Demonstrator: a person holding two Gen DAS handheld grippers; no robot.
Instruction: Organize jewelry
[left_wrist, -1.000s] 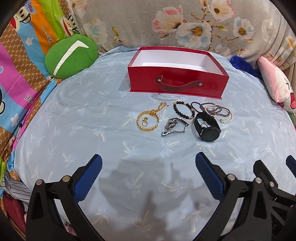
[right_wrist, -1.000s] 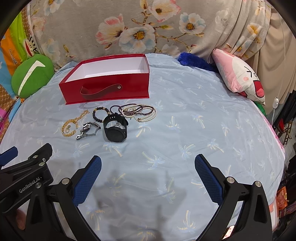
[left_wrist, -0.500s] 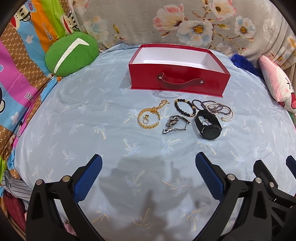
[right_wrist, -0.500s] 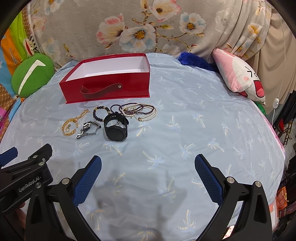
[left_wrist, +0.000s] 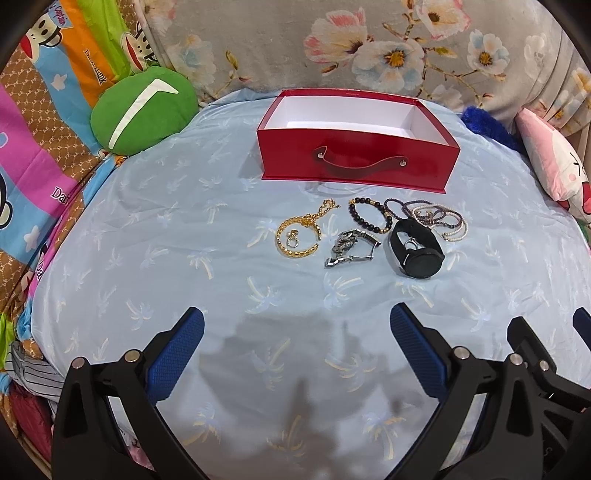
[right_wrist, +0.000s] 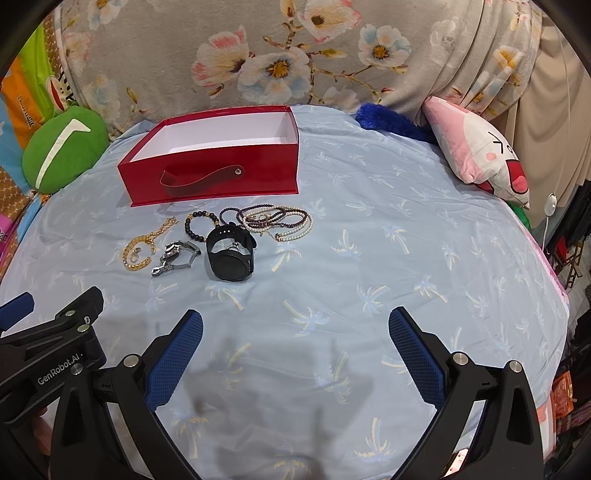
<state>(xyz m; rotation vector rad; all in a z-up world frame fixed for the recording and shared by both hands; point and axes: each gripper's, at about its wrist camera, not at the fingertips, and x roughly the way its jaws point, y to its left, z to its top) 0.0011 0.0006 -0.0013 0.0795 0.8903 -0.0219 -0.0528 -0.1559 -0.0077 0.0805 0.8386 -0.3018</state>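
Pale blue palm-print bedsheet (left_wrist: 155, 258) fills most of both views, with a floral cushion (right_wrist: 295, 55) across the top. The red box (left_wrist: 354, 155) sits upper centre in the left view, upper left in the right view; open top, white inside, strap handle facing the cameras.

Green pillow (left_wrist: 142, 110) is upper left, pink cartoon pillow (right_wrist: 476, 151) at the right edge.

Left tool (left_wrist: 295, 350) and right tool (right_wrist: 295, 347) both hang low in frame with blue pads spread wide, holding nothing.

The jewelry is in a loose row just below the box: black watch (left_wrist: 415, 251), bead and pearl necklaces (left_wrist: 439, 219) touching it, gold chain bracelet (left_wrist: 299, 234) with a small ring (left_wrist: 291, 236) inside it, dark bead bracelet (left_wrist: 369, 216), and a silver metal bracelet (left_wrist: 351, 249).
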